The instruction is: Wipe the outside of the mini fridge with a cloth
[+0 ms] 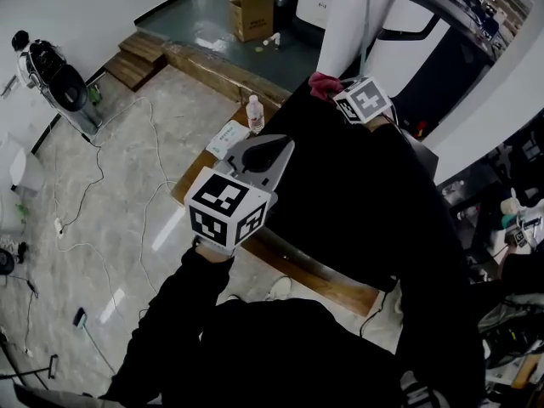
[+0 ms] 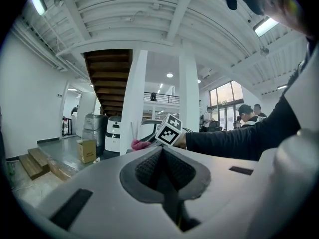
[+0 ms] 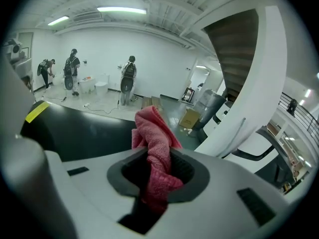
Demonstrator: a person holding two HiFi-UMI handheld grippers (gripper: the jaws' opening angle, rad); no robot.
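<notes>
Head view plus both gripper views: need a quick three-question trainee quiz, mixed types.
1. True or false: the left gripper holds the cloth.
2. The cloth's colour is: A) blue B) pink C) white
3. Fill in: over the black mini fridge, the right gripper is ____ on the cloth.

Key: 1 false, its jaws are together with nothing between them; 2 B; 3 shut.

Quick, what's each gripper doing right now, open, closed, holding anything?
Left gripper: closed, empty.
Right gripper: closed on the pink cloth.
</notes>
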